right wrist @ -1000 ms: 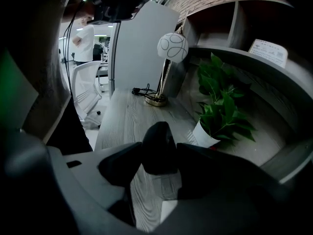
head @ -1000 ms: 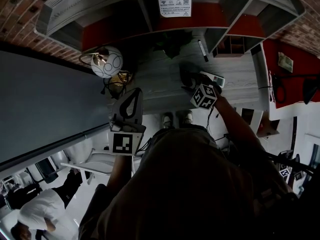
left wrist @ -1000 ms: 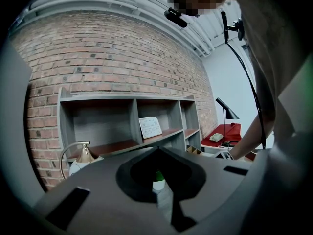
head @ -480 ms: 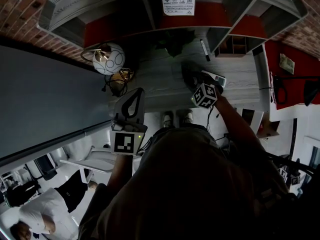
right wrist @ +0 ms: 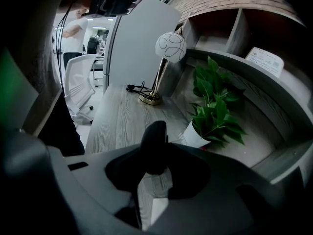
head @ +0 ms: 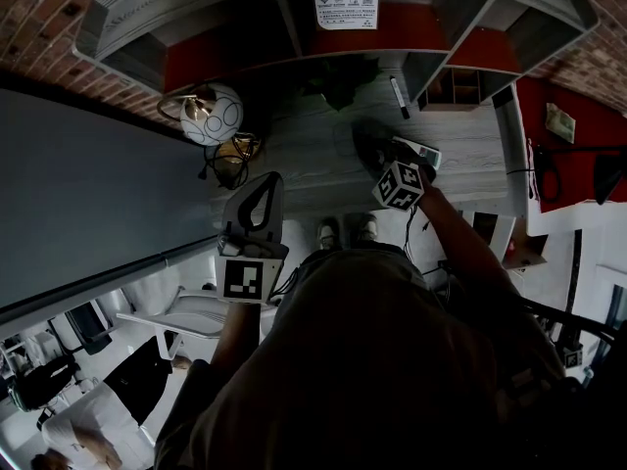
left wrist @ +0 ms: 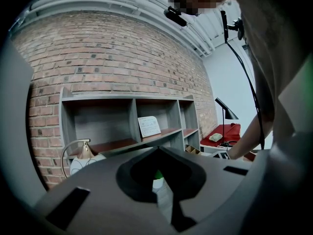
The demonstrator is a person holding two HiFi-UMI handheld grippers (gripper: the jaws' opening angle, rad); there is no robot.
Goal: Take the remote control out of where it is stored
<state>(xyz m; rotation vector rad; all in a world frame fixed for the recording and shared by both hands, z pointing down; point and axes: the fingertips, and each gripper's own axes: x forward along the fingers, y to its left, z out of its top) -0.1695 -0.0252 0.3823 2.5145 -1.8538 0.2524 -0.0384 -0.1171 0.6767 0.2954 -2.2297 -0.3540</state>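
Close in first: the left gripper (left wrist: 157, 150), left of centre in the head view, has its jaws pressed tip to tip and carries nothing. Right of centre, the right gripper (right wrist: 155, 156) is down at the desk (head: 313, 160). Its jaws are a little apart and clamped on a dark rounded object (right wrist: 154, 137) that sticks up between them; what it is, I can't make out. And there's the remote control (head: 418, 153): white, lying flat on the desk top out in the open, just beside the right gripper on its right in the picture. Whether the two touch is too dark to call.

Further up the desk, a white pot (right wrist: 193, 136) holds a leafy green plant (right wrist: 215, 106), and a black pen (head: 397, 97) lies near the shelves. At upper left stands a lamp (head: 212, 116) with a white globe shade. Along the top edge runs the shelf unit (left wrist: 132, 121). A compartment at top centre holds a printed card (head: 343, 6) propped upright. A lower one at the right holds a small divided box (head: 458, 88), its contents too dark to read.

Against half a second ago, both grippers and the remote sit in the same spots. The person in white (head: 83, 437) at lower left has slid further down and is now cut by the frame's bottom edge.

The wearer's own dark body fills the lower middle of the head view and blocks most of what lies below the desk's front edge.
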